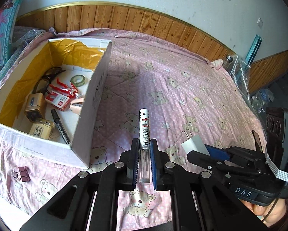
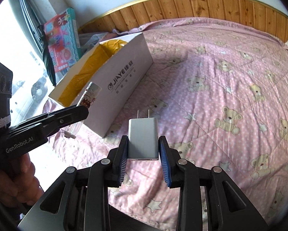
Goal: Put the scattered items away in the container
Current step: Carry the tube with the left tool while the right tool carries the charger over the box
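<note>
Inside white cardboard box (image 1: 97,88): glasses, tape roll, batteries, marker already stowed. Left gripper (image 1: 144,154) pinches glue-stick tube (image 1: 144,129); right gripper (image 2: 143,150) clamps white charger plug (image 2: 143,134). Binder clip (image 1: 22,173) remains on bedspread.

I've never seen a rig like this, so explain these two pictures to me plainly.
No robot here: a person holds a tool in each hand, with a camera on each looking along its fingers. The left view shows the left hand-held gripper shut on a white tube; the right view shows the right hand-held gripper shut on a white charger plug. Below is a pink bear-print quilt bearing an open cardboard box already holding small items, and a binder clip left outside.
</note>
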`<state>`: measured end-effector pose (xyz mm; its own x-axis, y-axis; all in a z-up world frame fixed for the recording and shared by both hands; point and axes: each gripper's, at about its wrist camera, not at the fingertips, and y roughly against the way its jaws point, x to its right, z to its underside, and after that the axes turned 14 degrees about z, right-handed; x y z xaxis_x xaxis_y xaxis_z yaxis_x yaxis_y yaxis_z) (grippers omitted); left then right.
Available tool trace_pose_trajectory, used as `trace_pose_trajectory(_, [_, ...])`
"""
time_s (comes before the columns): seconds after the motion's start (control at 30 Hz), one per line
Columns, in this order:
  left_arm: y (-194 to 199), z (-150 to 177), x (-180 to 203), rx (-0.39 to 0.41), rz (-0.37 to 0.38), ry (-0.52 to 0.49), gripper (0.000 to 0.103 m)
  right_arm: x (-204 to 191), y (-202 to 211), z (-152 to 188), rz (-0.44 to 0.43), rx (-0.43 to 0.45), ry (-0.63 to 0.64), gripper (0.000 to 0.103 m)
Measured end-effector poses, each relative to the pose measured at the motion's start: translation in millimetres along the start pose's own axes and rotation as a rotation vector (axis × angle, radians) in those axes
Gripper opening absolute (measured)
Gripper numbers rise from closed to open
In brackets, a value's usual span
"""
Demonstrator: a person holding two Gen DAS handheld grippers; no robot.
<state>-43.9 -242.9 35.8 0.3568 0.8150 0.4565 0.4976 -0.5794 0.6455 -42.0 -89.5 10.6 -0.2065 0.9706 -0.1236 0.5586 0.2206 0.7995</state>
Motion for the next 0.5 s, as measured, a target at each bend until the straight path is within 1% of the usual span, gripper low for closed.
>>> trace_pose_trajectory(0.13, [28, -15, -8, 0.060, -0.016, 0.017, 0.012, -21, 5, -18, -0.024, 0.029, 0.039, 0.033])
trace_pose_trajectory(0.23, [43, -24, -15, 0.085, -0.053, 0.023, 0.012, -36, 6, -32, -0.043, 0.046, 0.064, 0.033])
trace_pose_trajectory(0.5, [64, -46, -35, 0.113, -0.117, 0.036, 0.012, -69, 9, -67, -0.074, 0.086, 0.129, 0.033])
